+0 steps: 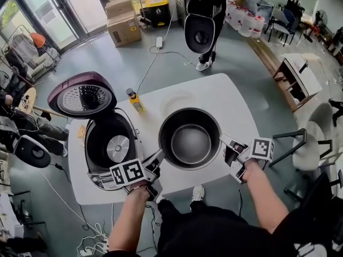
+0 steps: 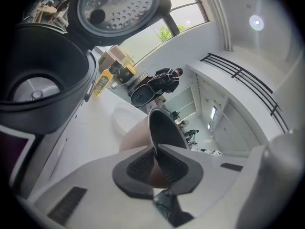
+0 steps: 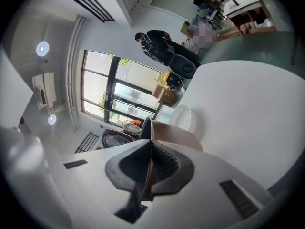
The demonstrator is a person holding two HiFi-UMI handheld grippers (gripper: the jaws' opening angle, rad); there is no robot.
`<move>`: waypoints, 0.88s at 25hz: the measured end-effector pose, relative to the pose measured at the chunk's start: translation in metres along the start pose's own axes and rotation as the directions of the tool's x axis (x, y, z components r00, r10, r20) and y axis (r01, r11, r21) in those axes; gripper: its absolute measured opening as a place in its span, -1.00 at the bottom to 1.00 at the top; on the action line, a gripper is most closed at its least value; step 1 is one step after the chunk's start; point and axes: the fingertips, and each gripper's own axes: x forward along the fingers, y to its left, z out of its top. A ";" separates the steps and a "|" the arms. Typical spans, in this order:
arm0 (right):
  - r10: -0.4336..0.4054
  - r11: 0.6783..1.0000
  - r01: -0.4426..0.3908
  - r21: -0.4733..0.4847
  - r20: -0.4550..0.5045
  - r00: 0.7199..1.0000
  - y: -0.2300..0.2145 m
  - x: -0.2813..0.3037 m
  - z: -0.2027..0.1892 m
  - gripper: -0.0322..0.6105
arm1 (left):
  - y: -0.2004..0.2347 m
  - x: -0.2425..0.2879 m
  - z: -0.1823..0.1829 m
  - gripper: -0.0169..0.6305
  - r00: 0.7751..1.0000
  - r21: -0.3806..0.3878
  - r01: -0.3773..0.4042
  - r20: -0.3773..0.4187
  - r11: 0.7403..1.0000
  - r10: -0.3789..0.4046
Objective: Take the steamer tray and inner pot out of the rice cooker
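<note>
The dark inner pot (image 1: 190,138) is over the white table (image 1: 236,98), to the right of the open rice cooker (image 1: 95,170). Whether the pot's base touches the table I cannot tell. My left gripper (image 1: 161,157) is shut on the pot's left rim, and my right gripper (image 1: 225,142) is shut on its right rim. In the left gripper view the rim (image 2: 164,128) runs between the pads (image 2: 138,168). The right gripper view shows the pot wall (image 3: 176,137) the same way. The white steamer tray (image 1: 178,101) lies flat at the back of the table. The cooker's cavity is empty, its lid (image 1: 81,95) up.
A small yellow bottle (image 1: 135,100) stands on the table behind the cooker. A person with an office chair (image 1: 202,33) stands beyond the table's far edge. Another chair (image 1: 311,138) is at the right, and cardboard boxes (image 1: 123,23) sit on the floor far back.
</note>
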 end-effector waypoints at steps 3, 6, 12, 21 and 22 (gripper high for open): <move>-0.019 1.000 0.020 0.024 -0.016 1.000 -0.021 -0.003 -0.008 -0.87 | 0.008 0.006 -0.015 -0.86 1.000 0.009 -0.013 -0.017 1.000 0.013; -0.051 0.998 0.052 0.025 -0.021 0.998 -0.039 -0.006 -0.014 -0.88 | 0.015 0.012 -0.027 -0.85 0.999 0.013 -0.024 -0.030 1.000 0.025; -0.053 0.999 0.053 0.011 -0.036 0.998 -0.055 -0.005 -0.025 -0.88 | 0.032 0.020 -0.044 -0.85 0.998 0.016 -0.051 -0.037 0.999 0.052; -0.162 0.987 0.160 -0.022 -0.071 0.984 -0.083 -0.008 -0.039 -0.88 | 0.052 0.029 -0.062 -0.85 0.995 0.022 -0.090 -0.035 0.996 0.091; -0.161 0.987 0.161 -0.013 -0.069 0.985 -0.085 -0.008 -0.040 -0.88 | 0.053 0.030 -0.063 -0.85 0.995 0.021 -0.089 -0.031 0.996 0.090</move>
